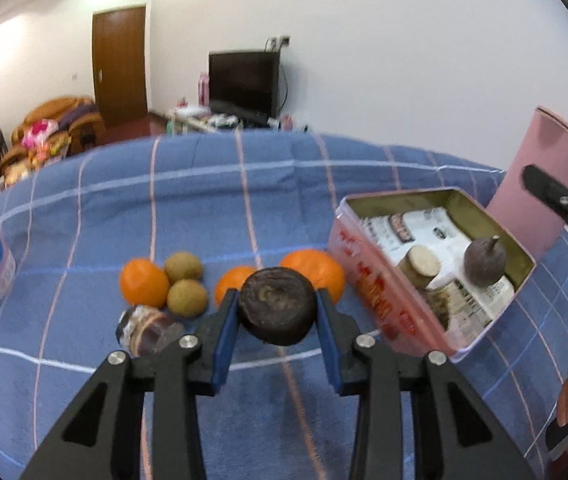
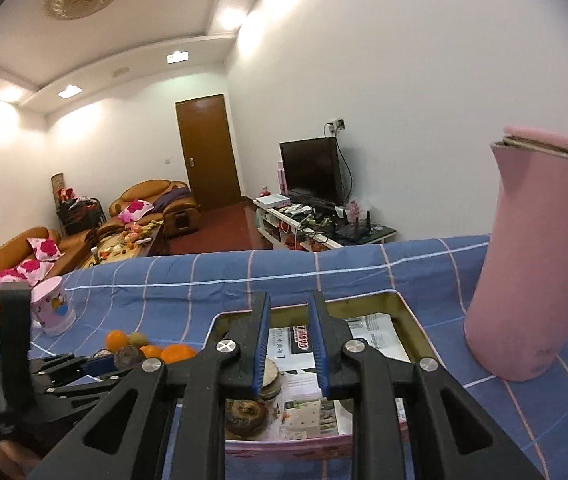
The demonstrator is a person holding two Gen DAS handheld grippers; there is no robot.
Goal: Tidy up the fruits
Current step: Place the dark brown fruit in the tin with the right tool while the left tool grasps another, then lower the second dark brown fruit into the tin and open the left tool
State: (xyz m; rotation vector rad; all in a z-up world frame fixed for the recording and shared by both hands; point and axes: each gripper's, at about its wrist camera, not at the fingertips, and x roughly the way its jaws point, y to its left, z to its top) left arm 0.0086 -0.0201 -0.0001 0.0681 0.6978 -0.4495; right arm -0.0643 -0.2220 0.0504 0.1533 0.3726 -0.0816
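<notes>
Left tongs [image 1: 278, 306] clamp a dark fruit [image 1: 278, 305] above the blue cloth [image 1: 204, 200], just left of our tin [image 1: 375, 300]. Right tongs [image 2: 289, 344] hang shut and empty over the tin.

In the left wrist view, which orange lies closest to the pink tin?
The largest orange, right of the left gripper's fingers, beside the pink tin; the others lie further left.
</notes>
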